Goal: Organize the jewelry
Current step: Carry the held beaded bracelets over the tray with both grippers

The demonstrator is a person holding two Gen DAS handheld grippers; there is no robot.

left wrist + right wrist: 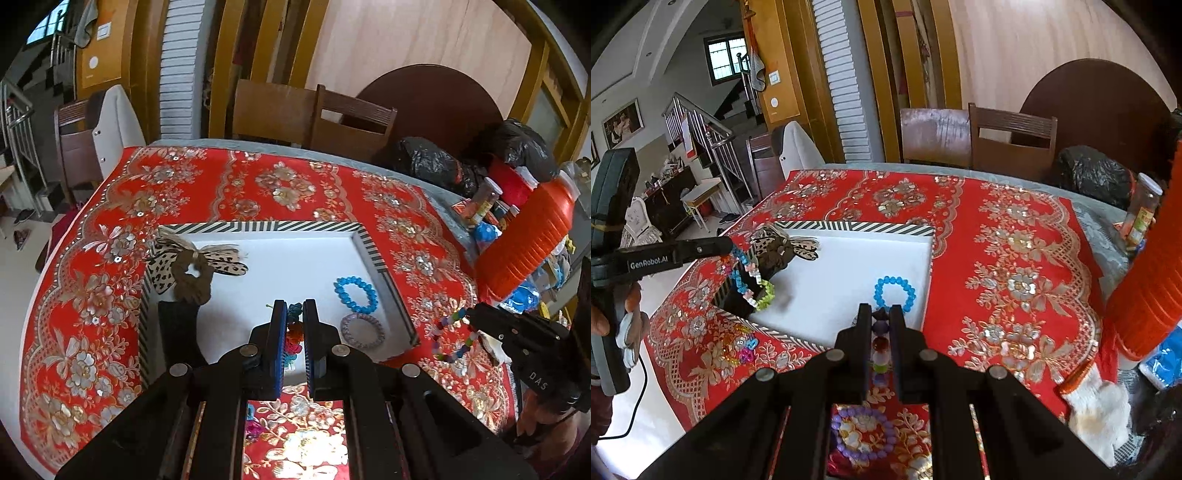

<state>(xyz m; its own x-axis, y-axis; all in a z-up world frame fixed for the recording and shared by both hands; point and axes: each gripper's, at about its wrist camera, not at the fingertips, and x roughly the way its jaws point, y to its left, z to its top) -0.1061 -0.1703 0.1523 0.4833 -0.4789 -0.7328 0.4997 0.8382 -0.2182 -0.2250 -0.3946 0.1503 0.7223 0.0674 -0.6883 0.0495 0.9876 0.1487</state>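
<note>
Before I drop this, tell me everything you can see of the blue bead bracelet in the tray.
The blue bead bracelet is a closed ring of glossy, faceted-looking translucent sky-blue beads, probably plastic. It lies flat on the white floor of the striped-rim tray, near the tray's right wall, not touching it. A lilac bangle lies just in front of it, very close; contact is unclear. No gripper touches it.

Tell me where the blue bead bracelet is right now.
The blue bead bracelet lies inside the white striped-edge tray, near its right wall, just beyond the purple bangle, ahead of the left gripper.
</note>
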